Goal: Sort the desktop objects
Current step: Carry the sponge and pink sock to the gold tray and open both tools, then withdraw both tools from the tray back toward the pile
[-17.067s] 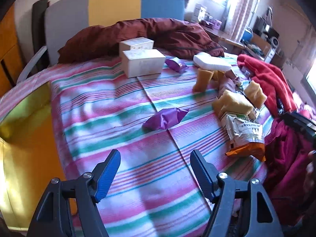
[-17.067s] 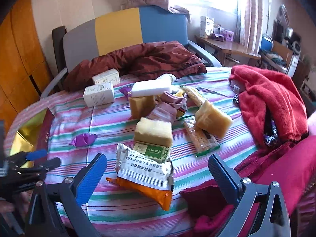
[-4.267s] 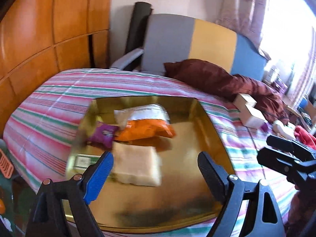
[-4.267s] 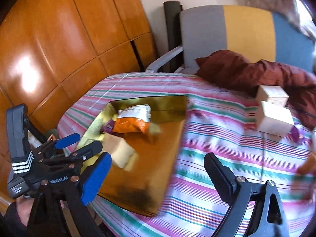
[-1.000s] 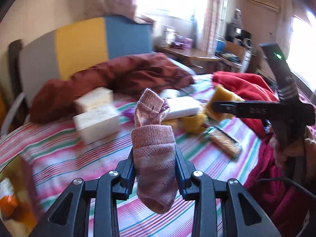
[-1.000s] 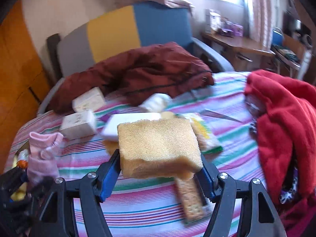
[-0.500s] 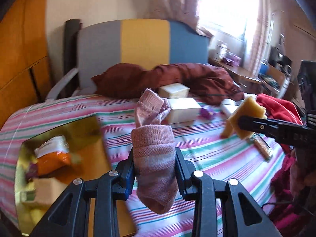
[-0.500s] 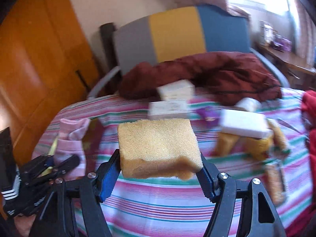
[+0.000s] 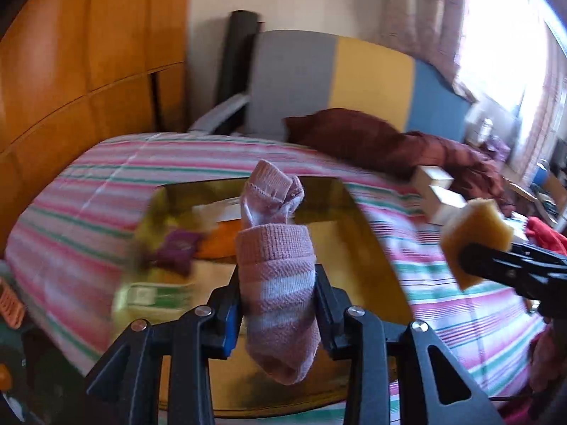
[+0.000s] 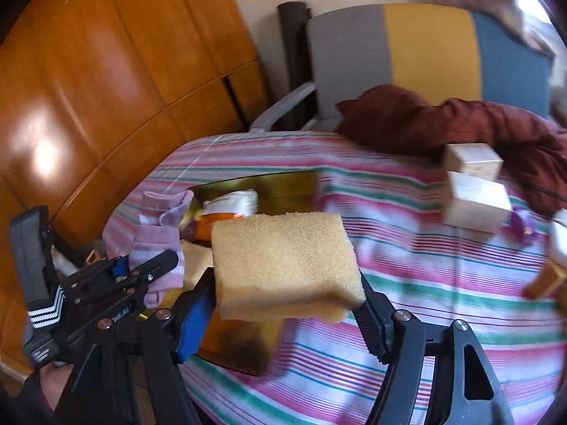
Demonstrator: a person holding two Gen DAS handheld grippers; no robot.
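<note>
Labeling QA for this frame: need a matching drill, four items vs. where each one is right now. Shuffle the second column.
Items:
1. pink sock
2. yellow sponge
3. purple packet
4. white boxes

Places:
A. lying inside the gold tray
B. clamped in the right gripper
C. on the striped cloth by the maroon jacket
D. clamped in the left gripper

Pairs: 1-D, 2-B, 3-A, 4-C

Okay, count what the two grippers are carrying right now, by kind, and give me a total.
Pink sock, clamped in the left gripper: 1
Yellow sponge, clamped in the right gripper: 1
Total: 2
</note>
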